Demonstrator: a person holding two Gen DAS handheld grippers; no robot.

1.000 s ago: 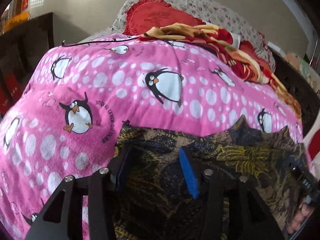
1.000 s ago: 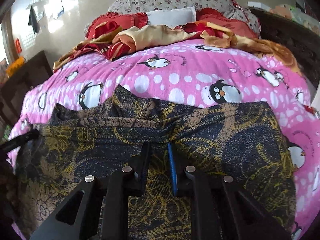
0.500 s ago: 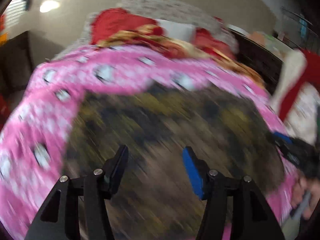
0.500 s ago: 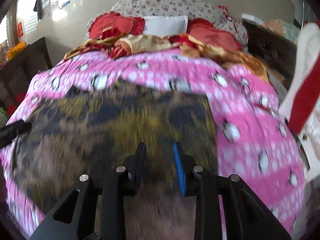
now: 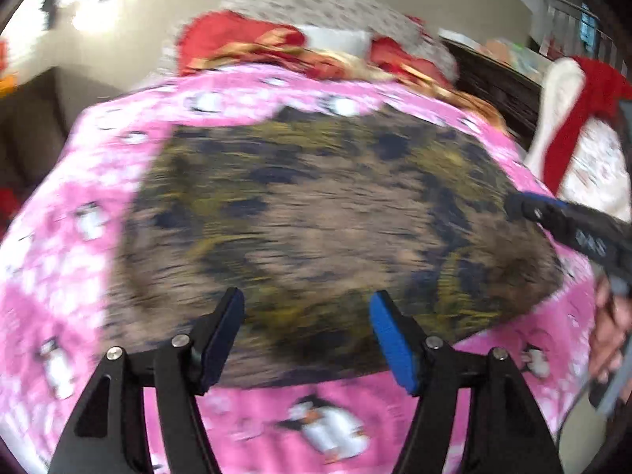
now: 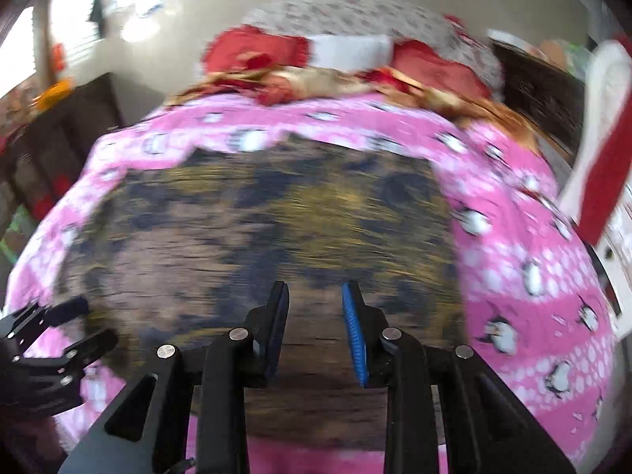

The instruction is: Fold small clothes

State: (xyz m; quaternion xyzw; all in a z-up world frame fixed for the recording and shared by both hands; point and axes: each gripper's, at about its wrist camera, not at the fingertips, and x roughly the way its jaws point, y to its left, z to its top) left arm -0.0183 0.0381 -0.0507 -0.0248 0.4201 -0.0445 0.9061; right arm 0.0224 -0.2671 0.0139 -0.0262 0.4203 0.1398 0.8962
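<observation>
Grippers [image 5: 306, 335] have backed off the garment [image 5: 316, 229].

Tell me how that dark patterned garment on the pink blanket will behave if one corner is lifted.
The dark patterned garment lies flat, following the pink penguin blanket, so it is probably floppy and will drape. It looks thin, likely light. Cloth on fleecy-looking cloth may drag rather than slide.

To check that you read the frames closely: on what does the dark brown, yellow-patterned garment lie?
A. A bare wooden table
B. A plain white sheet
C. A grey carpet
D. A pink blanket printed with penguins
D: the dark brown, yellow-patterned garment lies spread on a pink penguin-print blanket, whose pink shows on every side of it in both wrist views.
</observation>
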